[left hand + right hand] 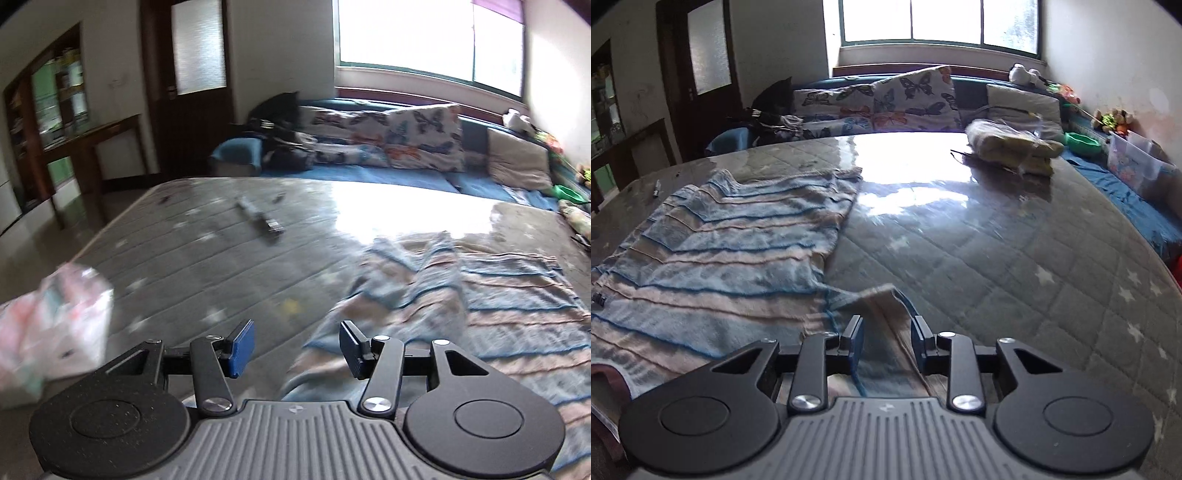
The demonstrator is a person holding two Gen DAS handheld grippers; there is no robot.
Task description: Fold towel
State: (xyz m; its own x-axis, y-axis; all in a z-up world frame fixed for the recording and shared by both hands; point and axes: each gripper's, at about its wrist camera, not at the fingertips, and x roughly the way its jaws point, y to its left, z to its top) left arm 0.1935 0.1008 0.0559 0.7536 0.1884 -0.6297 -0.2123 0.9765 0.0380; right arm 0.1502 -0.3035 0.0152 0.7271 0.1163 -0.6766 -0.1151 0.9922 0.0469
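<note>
A blue and beige striped towel lies spread and rumpled on the grey quilted mattress. In the left wrist view the towel fills the right half, its left edge bunched up. My left gripper is open, its blue pads just above the towel's near left edge, nothing between them. My right gripper is open too, its fingers straddling the towel's near right corner, which lies loose between them.
A pale crumpled cloth lies at the mattress's left edge. A small dark object rests further back. A folded yellow-beige bundle sits at the far right. Butterfly-print pillows and a blue sofa stand behind.
</note>
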